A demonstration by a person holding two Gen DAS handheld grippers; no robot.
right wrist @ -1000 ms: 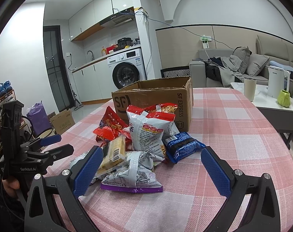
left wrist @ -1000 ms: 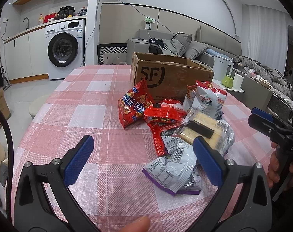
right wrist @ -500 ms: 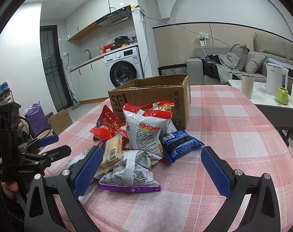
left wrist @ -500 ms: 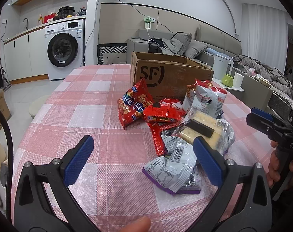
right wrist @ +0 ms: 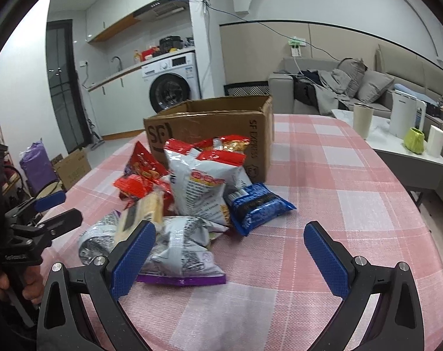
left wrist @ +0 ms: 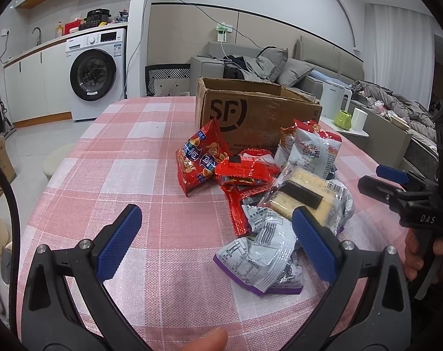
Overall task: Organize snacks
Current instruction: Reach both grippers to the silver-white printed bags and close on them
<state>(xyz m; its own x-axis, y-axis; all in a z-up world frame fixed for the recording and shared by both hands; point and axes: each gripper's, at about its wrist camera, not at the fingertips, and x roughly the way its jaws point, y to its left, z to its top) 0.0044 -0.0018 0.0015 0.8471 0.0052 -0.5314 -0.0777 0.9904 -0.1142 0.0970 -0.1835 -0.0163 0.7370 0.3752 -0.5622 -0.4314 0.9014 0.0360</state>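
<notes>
Right, both claws hang over the pink checked tablecloth [left wrist: 128, 158], each spread wide with nothing between the blue pads. The left gripper [left wrist: 214, 239] fills the bottom of its own frame, pointing up the frame at the snack heap; a fingertip shows at the bottom edge. In the same view the right gripper [left wrist: 379, 177] pokes in from the right edge, a hand [left wrist: 426, 259] wrapped on its handle.

The heap sits centre frame, just in front of the open SF cardboard box [left wrist: 256, 117]. The red chip bag [left wrist: 201, 156] stands propped on end, long axis tilted up toward the box. The cracker pack [left wrist: 300, 190] lies atop the pile, its long axis running from upper left to lower right. The silver-and-purple packet [left wrist: 262, 260] lies flat nearest the camera.

From the right wrist, the right gripper [right wrist: 228, 242] points at the white-and-red bag [right wrist: 204, 184], standing upright, and the blue packet [right wrist: 258, 204] lying flat, its long axis slanting toward the frame's right. The left gripper [right wrist: 58, 207] juts in at left, though how wide it gapes is hard to judge here.
</notes>
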